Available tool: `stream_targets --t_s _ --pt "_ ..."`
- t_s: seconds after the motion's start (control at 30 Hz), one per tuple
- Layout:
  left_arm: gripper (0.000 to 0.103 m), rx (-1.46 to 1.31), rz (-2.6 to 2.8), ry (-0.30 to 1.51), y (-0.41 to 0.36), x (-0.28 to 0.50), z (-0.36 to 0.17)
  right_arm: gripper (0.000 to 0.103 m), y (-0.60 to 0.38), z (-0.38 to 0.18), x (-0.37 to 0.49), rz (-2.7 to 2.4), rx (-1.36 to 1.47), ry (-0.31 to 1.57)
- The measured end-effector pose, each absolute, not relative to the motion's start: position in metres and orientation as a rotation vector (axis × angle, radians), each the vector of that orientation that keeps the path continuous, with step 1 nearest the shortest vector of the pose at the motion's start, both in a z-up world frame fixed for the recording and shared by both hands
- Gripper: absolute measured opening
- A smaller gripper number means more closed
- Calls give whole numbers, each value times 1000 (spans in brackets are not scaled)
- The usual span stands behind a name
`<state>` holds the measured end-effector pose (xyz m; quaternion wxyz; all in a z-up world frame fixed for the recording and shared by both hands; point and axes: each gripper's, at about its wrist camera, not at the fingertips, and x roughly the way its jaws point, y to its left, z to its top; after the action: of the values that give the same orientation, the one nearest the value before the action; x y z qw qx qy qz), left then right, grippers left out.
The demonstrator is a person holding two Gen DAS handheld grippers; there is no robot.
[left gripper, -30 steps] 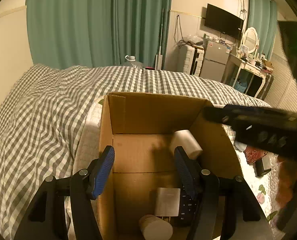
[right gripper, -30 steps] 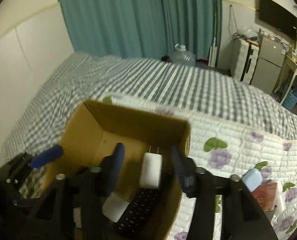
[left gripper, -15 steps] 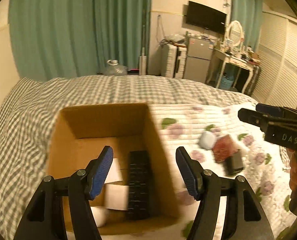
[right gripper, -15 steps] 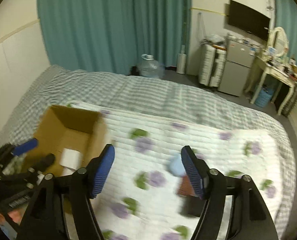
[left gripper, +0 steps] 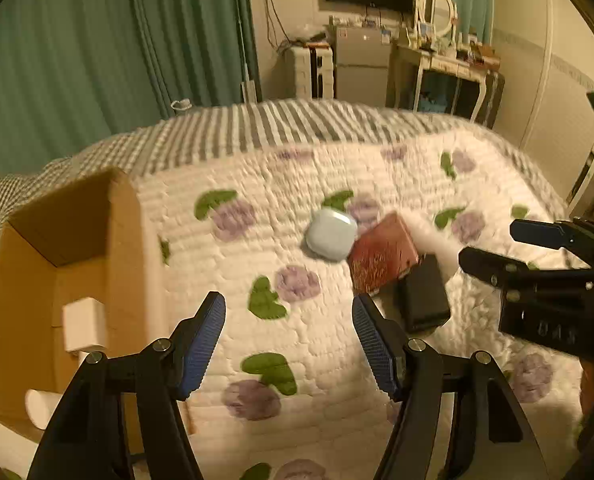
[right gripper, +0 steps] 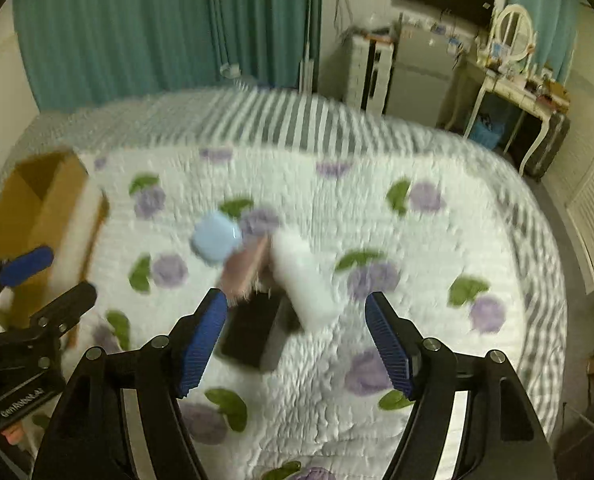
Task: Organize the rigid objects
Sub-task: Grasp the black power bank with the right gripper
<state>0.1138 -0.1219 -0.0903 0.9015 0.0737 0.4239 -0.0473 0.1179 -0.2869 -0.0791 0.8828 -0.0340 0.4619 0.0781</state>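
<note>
Hovering wide and empty over the quilted floral bed [left gripper: 337, 168], the left claw [left gripper: 289, 340] and right claw [right gripper: 297, 336] face a rounded pale-blue case [left gripper: 331, 234], textured red wallet [left gripper: 383, 258] and black box [left gripper: 423, 294], with the cardboard box [left gripper: 125, 240] far left.

A white quilt [left gripper: 337, 184] is patterned with purple flowers and green leaves; beyond it, grey-and-white check bedding [left gripper: 225, 128] is seen. On the quilt, a pale blue case [left gripper: 331, 234], a red-brown box [left gripper: 383, 258] and a black block [left gripper: 423, 294] are seen. The carton [left gripper: 125, 240] is brown, the curtains [left gripper: 97, 40] teal.
</note>
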Motion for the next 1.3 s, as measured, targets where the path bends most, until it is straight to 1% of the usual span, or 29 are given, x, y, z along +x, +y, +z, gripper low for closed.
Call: stream_targets --t_s 0.17,0.23,0.27,0.3,0.47,0.73,0.93,1.03,1.1,1.3 --pt "69 162 -84 906 -127 118 -120 71 -286 -103 112 191 -65 1009" --pt "69 176 -79 898 -128 119 -125 64 -285 -105 110 213 -51 1018" --pt "69 183 -78 895 -128 120 -128 55 -283 -108 110 232 -44 1034" --pt "69 184 -79 896 -127 121 -130 53 -279 -109 112 242 -42 1046" --pt "69 160 -57 902 -119 123 -135 53 -260 -125 117 252 -61 1099" --pt "69 116 -37 920 -101 125 -138 53 -257 -152 133 182 -4 1164" --pt "69 128 -33 920 -102 124 -139 53 -240 -168 146 129 -129 1145" --pt "69 130 -32 922 -102 123 -138 47 -244 -163 143 145 -115 1132" --pt "69 130 -31 918 -104 122 -136 40 -249 -154 137 147 -131 1103" --pt "69 147 -59 915 -119 122 -135 38 -271 -129 121 176 -67 1039"
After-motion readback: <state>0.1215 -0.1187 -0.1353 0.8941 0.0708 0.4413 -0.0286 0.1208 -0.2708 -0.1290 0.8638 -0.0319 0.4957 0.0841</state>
